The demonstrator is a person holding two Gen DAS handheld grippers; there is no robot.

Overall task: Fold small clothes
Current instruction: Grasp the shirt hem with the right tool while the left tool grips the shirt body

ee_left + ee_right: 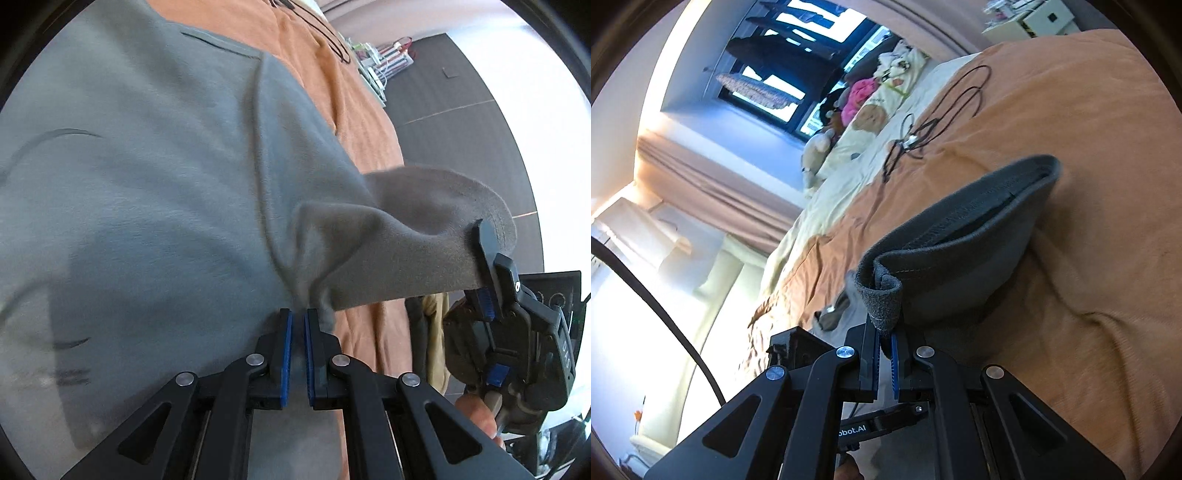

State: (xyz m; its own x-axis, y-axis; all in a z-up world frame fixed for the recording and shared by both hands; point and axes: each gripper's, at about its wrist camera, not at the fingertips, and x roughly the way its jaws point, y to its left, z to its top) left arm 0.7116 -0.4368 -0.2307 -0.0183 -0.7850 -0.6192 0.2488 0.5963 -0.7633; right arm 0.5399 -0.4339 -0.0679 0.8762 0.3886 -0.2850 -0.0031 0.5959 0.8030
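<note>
A grey garment lies spread on an orange bedspread and fills most of the left wrist view. My left gripper is shut on a fold at the garment's near edge. From that fold a flap rises to the right, where my right gripper clamps its hem above the bed. In the right wrist view the right gripper is shut on the rolled hem of the garment, which hangs open like a pouch over the bedspread.
A black cable lies looped further up the bed beside a cream blanket with soft toys. Dark floor runs along the bed's right side. A hand holds the right gripper.
</note>
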